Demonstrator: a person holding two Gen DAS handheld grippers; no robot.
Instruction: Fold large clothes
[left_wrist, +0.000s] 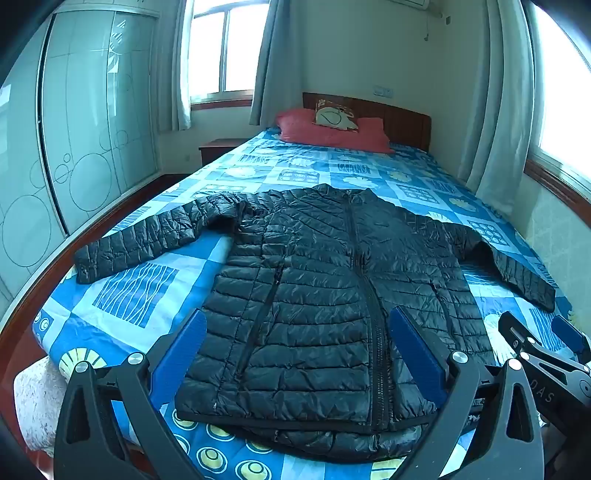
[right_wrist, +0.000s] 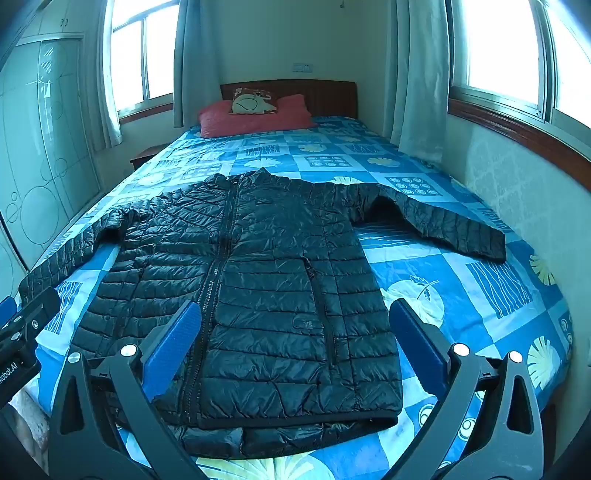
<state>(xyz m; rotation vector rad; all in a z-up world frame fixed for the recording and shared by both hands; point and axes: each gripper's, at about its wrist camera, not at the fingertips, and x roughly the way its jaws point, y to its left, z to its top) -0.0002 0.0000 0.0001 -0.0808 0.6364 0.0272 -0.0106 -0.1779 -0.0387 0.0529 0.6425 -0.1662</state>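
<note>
Left wrist: black puffer jacket (left_wrist: 325, 295) spread flat (zipped) on bed (left_wrist: 140, 295).

1. A black puffer jacket (left_wrist: 314, 295) lay flat and zipped across the near half of the bed (left_wrist: 122, 295), both sleeves spread outward.
2. Bare bedspread showed between each sleeve and the jacket body, leaving open pockets on both sides.
3. The left gripper (left_wrist: 298, 347) hung above the hem with its jaws spread wide and nothing between them.
4. The right gripper (right_wrist: 295, 339) hung likewise, just beside it, so the two crowded each other near the foot of the bed.
5. The far half of the bed was free up to a red pillow (right_wrist: 255, 114).
6. A wardrobe (left_wrist: 92, 122) closed in the left side; a wall (right_wrist: 517, 177) hugged the right edge.
</note>
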